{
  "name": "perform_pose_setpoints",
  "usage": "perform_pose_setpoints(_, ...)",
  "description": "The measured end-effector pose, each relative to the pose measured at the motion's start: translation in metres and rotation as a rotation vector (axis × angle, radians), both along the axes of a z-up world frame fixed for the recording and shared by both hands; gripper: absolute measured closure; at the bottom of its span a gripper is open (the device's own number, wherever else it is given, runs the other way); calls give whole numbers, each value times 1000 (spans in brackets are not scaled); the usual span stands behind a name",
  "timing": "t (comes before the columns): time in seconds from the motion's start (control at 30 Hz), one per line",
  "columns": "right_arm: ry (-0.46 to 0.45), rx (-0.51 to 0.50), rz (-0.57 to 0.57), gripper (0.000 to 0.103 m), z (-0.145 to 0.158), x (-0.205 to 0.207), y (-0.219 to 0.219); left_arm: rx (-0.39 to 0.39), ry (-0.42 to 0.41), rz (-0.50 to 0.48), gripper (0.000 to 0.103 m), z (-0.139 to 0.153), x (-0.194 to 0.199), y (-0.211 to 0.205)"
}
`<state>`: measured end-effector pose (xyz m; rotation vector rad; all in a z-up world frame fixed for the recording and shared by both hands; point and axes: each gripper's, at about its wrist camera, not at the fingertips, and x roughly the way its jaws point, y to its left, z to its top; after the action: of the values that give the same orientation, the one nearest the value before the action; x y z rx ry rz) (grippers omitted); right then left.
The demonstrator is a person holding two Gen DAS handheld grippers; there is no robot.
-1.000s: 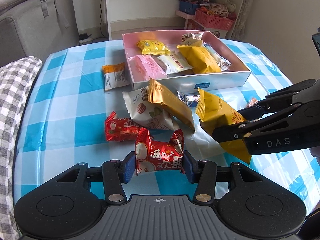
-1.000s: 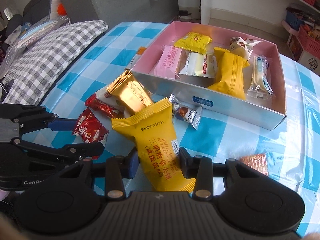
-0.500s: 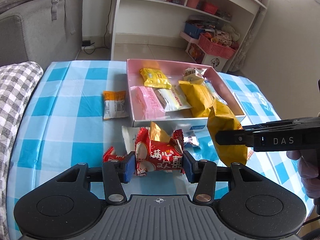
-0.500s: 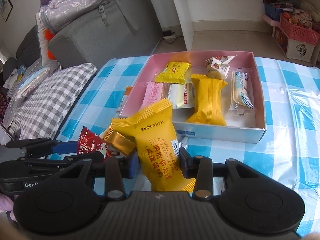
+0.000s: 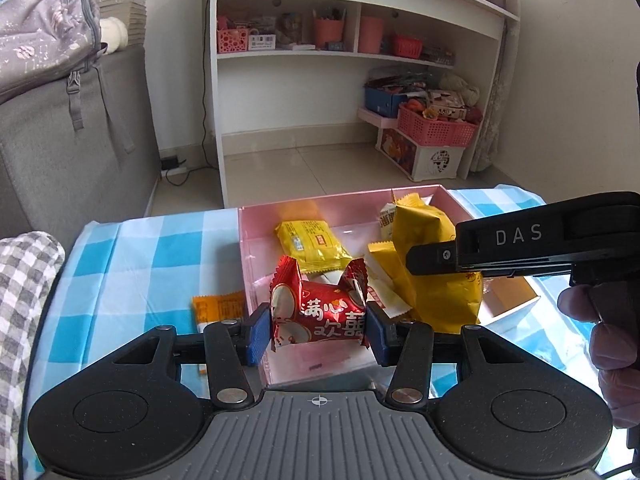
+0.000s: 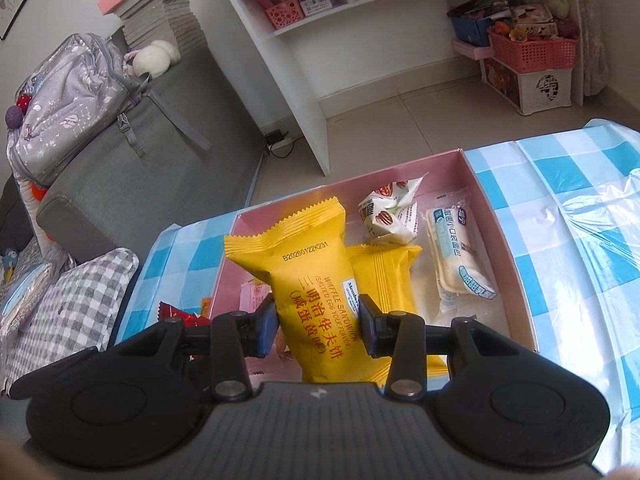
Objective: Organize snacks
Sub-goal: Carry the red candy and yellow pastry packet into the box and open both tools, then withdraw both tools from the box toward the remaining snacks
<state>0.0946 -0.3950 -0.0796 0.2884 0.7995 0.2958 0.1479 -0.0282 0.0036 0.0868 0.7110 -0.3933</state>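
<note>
My left gripper (image 5: 316, 330) is shut on a red snack packet (image 5: 318, 312), held in the air over the near left part of the pink box (image 5: 256, 216). In the right wrist view my right gripper (image 6: 318, 326) is shut on a yellow waffle sandwich pack (image 6: 310, 280), held above the box (image 6: 492, 216). That pack (image 5: 436, 280) and the right gripper's black body also show at the right of the left wrist view. Inside the box lie a small yellow packet (image 5: 310, 242), another yellow pack (image 6: 384, 272), a white wrapped snack (image 6: 390, 210) and a long white pack (image 6: 456, 248).
An orange and white packet (image 5: 218, 308) lies on the blue checked tablecloth (image 5: 132, 256) left of the box. A grey sofa with a bag (image 6: 76, 96) and a white shelf (image 5: 352, 32) with pink baskets (image 5: 436, 128) stand beyond the table. A gloved hand (image 5: 600, 328) is at the right.
Both grippers have carried their packets up and forward from the loose snacks on the cloth to over the pink box. The right gripper has also rolled, so its pack stands more upright.
</note>
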Motion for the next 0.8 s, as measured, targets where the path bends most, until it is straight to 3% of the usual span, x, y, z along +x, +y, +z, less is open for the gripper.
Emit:
perform_pose_setpoints(0.2,-33,3,-11,64,-9,7,6,14,-25,39,52,-10,12,1)
perform_pose_setpoints(0.33,-35,-6,-20,40,-11,6,5,4,2,39,41,-18,15,-1)
perform_pose_setpoints(0.43,-34,-23,-23,37,-6,4,5,33,0,35,27,-18,12,-4)
perform_pose_setpoints(0.5,-32,-12,-28,32,-3,2,5,29,5,31,23,-16,9,-4)
perform_pose_setpoints(0.63,-20,-17,-21,26,1,-1,5,13,33,25,18,-11,2,-3)
perform_pose_setpoints(0.8,3,-57,1,20,4,-7,6,71,51,11,18,-9,-9,-5)
